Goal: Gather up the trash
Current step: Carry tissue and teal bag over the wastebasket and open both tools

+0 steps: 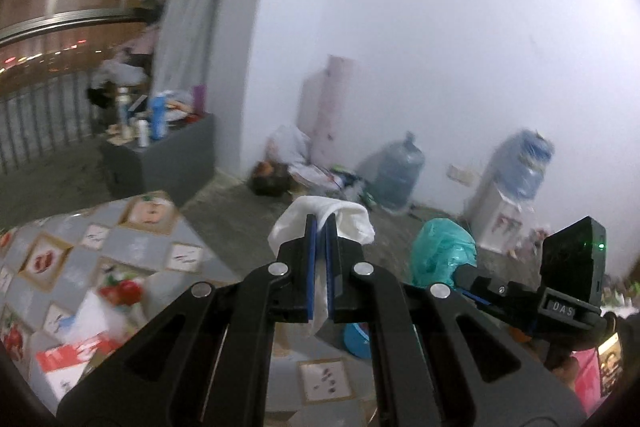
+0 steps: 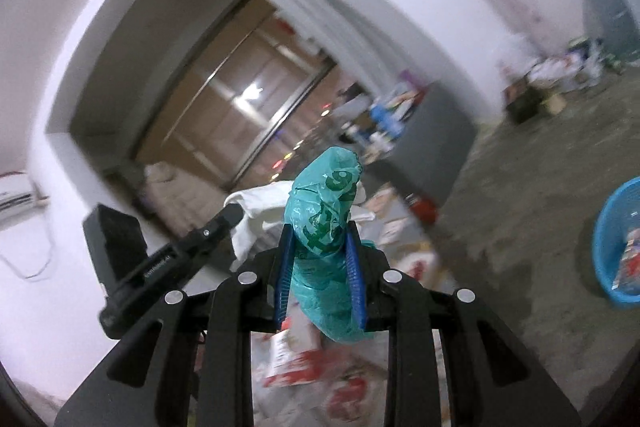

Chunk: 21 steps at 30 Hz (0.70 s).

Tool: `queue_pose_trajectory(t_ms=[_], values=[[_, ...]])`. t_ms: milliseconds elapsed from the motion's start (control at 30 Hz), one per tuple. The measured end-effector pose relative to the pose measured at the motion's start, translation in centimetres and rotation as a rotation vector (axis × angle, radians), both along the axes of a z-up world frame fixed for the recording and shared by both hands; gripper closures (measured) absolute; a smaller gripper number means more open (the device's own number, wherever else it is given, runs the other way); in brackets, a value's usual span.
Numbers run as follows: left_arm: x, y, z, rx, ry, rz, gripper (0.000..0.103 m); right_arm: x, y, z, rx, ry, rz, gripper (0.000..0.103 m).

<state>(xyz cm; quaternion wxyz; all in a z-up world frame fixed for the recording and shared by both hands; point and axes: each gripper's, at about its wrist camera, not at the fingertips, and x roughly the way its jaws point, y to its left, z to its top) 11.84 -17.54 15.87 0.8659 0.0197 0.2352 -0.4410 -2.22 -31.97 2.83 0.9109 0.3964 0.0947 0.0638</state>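
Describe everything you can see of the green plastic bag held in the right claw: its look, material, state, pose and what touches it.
The green plastic bag is thin, crinkled teal-green film with darker green printing. It is bunched into a thick roll, standing roughly upright between the blue pads of the right claw, which is shut on its middle. Its crumpled top pokes above the fingertips and its lower end bulges out below the pads. In the left wrist view it shows as a puffy green bundle at the claw's tip.

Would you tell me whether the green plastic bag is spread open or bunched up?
Bunched up: the green plastic bag is squeezed into a crumpled column between the right gripper's blue fingers.
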Motion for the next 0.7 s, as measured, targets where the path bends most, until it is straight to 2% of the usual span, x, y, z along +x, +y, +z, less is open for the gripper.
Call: queue_pose_trajectory(t_ms=[200,333,500,700], values=[[0.6,-8.3,-1.3,0.089,0.027,-0.133,0.101,-1.5,-4.0,-1.6,-0.062,0.085,-0.202,0.078],[0.8,-14.5,-3.3,0.167,0.088,-0.227,0.101,-3.9,-7.9,-3.1,-0.067,0.149,-0.33,0.078],[0.5,-22.1,-7.3,0.299,0.155,-0.329,0.101,-6.9,-13.0,-5.9,-0.03,0.222,-0.484,0.078],[0.1,-29.8,-13.5,0.435,0.246,-0.431,0.101,-6.1,-18.1,-10.9,0.039,0.377,-0.566,0.078]])
